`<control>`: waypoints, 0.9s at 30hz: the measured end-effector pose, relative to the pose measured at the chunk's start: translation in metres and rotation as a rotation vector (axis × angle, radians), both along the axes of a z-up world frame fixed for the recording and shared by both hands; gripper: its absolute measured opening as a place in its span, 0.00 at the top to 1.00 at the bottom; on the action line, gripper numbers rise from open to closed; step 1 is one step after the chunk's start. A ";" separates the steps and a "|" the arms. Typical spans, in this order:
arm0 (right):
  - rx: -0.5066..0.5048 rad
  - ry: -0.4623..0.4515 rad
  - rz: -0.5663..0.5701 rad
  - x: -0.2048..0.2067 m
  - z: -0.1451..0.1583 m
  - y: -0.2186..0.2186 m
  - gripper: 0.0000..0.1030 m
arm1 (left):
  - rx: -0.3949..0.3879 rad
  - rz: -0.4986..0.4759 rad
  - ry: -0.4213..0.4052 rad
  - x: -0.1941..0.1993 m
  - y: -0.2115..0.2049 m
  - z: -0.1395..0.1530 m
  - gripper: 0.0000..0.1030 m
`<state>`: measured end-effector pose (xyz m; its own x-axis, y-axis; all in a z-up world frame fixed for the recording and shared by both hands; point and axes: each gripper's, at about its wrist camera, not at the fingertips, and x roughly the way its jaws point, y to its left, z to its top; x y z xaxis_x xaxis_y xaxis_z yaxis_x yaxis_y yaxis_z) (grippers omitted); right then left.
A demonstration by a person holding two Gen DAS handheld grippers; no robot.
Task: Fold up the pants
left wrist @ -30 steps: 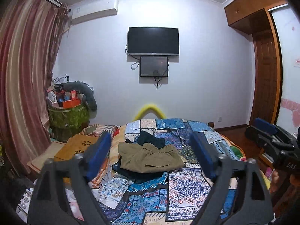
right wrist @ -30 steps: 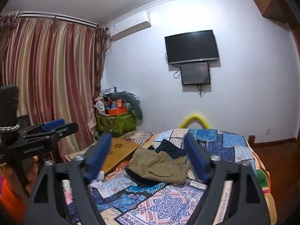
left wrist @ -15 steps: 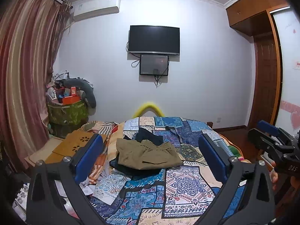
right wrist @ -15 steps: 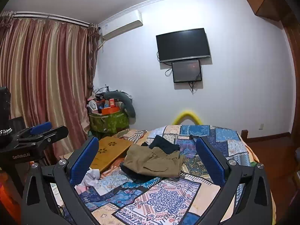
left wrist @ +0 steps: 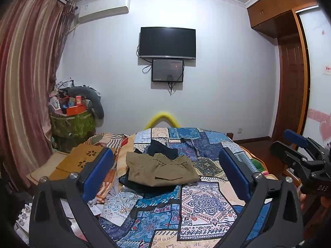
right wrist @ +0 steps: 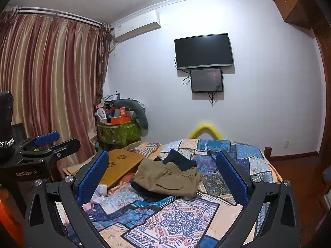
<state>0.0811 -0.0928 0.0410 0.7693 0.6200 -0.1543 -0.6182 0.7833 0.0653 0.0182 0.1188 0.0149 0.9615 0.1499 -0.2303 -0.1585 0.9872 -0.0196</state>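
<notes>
Folded khaki pants [left wrist: 161,170] lie on a patterned quilt [left wrist: 202,202] on the bed, on top of dark garments [left wrist: 163,149]. They also show in the right wrist view [right wrist: 168,178]. My left gripper [left wrist: 165,172] is open and empty, held above the near end of the bed, well short of the pants. My right gripper [right wrist: 162,174] is open and empty, likewise back from the pants. Each gripper shows at the edge of the other's view: the right one [left wrist: 300,150], the left one [right wrist: 44,144].
A wooden lap desk [left wrist: 82,161] lies left of the bed. A green bin piled with clutter [left wrist: 72,119] stands by the striped curtain [left wrist: 24,82]. A TV [left wrist: 167,42] hangs on the far wall. A wooden wardrobe and door [left wrist: 291,78] are on the right.
Both grippers opened wider and drew back a little from the bed. The pants did not move.
</notes>
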 end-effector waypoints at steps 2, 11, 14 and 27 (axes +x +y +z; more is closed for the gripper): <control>-0.001 0.000 0.000 0.000 0.000 0.000 0.00 | 0.000 0.001 0.001 0.001 0.000 0.000 0.00; 0.000 -0.001 -0.011 -0.003 0.001 -0.003 0.00 | -0.001 -0.020 0.012 0.002 0.000 -0.001 0.00; 0.002 0.002 -0.012 -0.002 0.002 -0.004 0.00 | -0.002 -0.020 0.011 0.003 0.000 -0.001 0.00; 0.006 0.000 -0.018 -0.004 0.004 -0.005 0.00 | 0.002 -0.024 0.015 0.006 0.000 -0.001 0.00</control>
